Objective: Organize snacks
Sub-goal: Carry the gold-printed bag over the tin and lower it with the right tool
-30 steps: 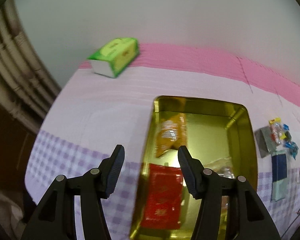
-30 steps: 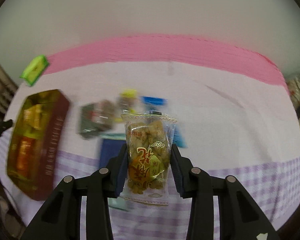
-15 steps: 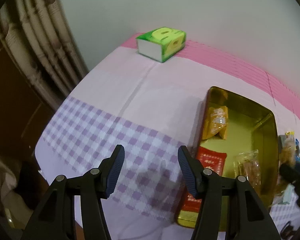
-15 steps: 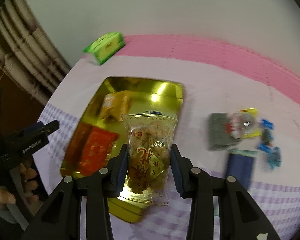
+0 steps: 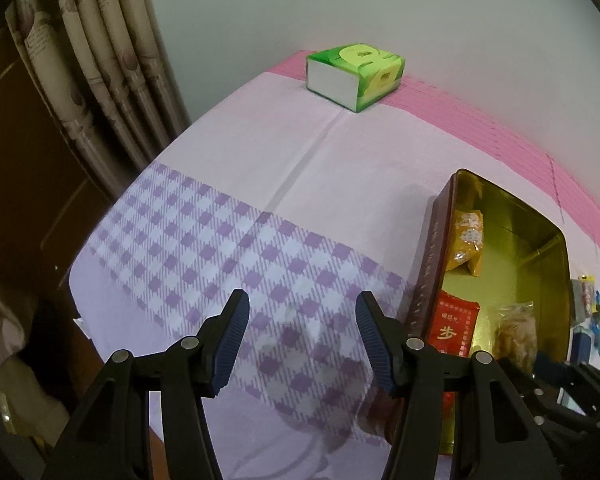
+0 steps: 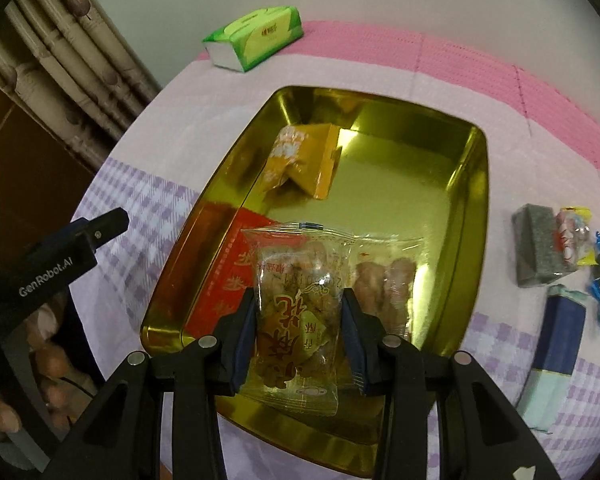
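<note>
My right gripper is shut on a clear packet of brown snacks and holds it over the near end of the gold tin. In the tin lie an orange packet, a red packet and another clear snack packet. My left gripper is open and empty over the checked cloth, left of the tin; it also shows at the left of the right wrist view.
A green tissue box stands at the back by the wall. Right of the tin lie a grey block, wrapped candies and a blue-and-mint box. Curtains hang at the left past the table edge.
My right gripper has carried the snack packet left, from above the loose snacks to over the tin. My left gripper has drawn back leftward, off the tin.
</note>
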### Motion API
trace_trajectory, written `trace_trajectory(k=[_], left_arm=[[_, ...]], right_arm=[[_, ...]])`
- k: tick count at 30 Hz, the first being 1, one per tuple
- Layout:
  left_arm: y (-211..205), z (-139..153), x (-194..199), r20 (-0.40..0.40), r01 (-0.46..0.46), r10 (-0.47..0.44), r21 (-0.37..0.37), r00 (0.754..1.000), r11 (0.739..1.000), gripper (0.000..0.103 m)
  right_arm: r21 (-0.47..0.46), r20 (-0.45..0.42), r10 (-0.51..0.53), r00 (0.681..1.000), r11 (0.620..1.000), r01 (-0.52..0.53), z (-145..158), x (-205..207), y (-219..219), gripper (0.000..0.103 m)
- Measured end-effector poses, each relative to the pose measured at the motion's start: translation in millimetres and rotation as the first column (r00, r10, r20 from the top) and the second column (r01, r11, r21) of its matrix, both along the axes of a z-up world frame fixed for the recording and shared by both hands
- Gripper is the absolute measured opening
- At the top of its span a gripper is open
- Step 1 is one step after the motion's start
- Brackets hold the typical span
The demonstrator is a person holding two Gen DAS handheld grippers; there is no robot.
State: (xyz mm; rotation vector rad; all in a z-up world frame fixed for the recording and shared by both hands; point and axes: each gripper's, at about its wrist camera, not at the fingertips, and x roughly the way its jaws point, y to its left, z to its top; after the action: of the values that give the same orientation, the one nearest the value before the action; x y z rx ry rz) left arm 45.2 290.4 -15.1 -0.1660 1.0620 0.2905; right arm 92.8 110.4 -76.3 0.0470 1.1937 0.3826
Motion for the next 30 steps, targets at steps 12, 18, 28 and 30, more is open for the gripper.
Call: trace_trajectory(k=[12, 18, 28, 30], left_arm=[[-1, -4, 1, -0.020, 0.010, -0.010, 0.010, 1.000, 1.000, 0.056], [-3, -6, 2, -0.030, 0.028, -0.027, 0.012, 0.999, 1.000, 0.056], [-4, -7, 3, -0.040, 0.021, -0.021, 0.010, 0.999, 1.000, 0.057], [-3, -6, 2, -0.037, 0.022, -0.022, 0.010, 0.999, 1.000, 0.057]], right_arm=[[-0.033, -0.024, 0.004, 1.000, 0.999, -0.005, -17, 0, 5, 0.038], [-0.034, -0.025, 0.003, 1.000, 0.999, -0.004, -18, 0, 4, 0.039], [0.004, 0.018, -0.006, 1.000, 1.000, 0.006, 4, -3, -11, 0.042], [0.013, 0.043, -0.022, 0.999, 1.000, 0.022, 16, -4, -22, 0.042]])
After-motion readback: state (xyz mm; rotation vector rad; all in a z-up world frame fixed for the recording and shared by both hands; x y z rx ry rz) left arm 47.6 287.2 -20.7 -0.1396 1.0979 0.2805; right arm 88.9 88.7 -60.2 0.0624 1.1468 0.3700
